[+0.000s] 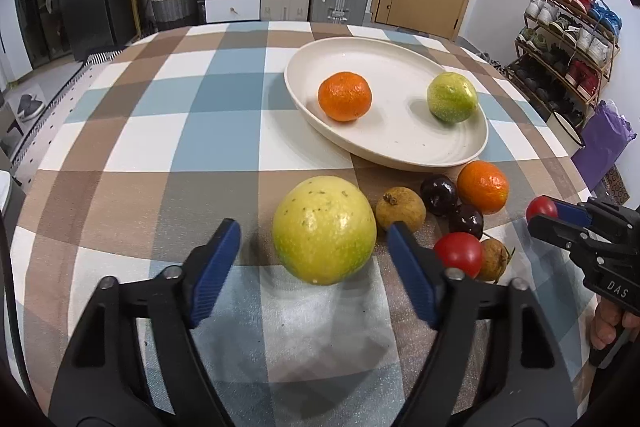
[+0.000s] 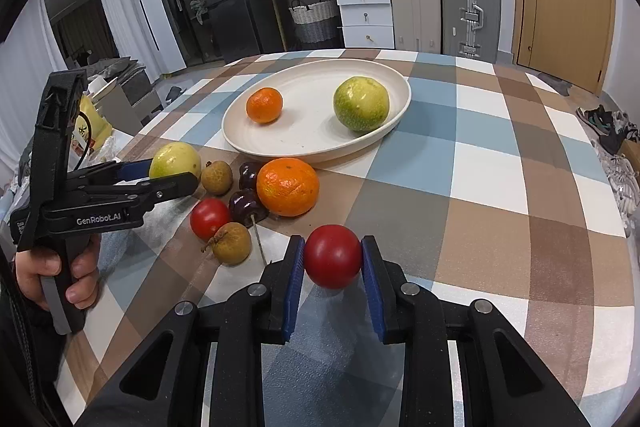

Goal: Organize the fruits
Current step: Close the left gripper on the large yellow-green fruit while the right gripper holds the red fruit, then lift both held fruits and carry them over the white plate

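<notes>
Right wrist: right hand-held gripper [image 2: 333,263] clamps red tomato [image 2: 332,255].

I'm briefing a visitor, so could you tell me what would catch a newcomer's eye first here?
The right gripper pinches a red tomato near the table's front. The open left gripper straddles a big yellow-green fruit. Behind, a cream plate holds a mandarin and a green fruit.
</notes>
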Available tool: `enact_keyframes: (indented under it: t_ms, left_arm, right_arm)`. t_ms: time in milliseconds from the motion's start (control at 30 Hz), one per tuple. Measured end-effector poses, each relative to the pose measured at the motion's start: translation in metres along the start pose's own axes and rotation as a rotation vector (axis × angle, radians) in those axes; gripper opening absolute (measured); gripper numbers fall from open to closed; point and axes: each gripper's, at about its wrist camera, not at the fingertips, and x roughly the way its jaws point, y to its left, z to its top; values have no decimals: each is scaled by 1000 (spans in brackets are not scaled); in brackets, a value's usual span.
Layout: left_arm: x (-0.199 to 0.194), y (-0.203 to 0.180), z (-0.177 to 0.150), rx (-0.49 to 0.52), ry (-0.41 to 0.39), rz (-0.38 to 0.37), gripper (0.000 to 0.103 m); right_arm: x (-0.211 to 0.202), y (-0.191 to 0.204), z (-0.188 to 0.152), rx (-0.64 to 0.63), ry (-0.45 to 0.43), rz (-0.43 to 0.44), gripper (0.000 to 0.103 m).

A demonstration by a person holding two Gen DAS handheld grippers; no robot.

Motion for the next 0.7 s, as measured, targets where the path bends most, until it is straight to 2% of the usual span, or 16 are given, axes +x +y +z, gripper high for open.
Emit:
enact_keyframes:
  t_ms: [67, 133, 700]
  left_arm:
    - [2, 0, 0, 0, 9, -8, 53]
    - [2, 0, 0, -2, 7, -32, 46]
    - [-8, -5, -2, 24, -41, -37, 46]
  right_arm:
    - [0, 0, 0, 1, -1, 0, 29]
    - [-1, 0, 0, 1, -1, 1, 29]
    - [1, 0, -1, 0, -5, 1, 29]
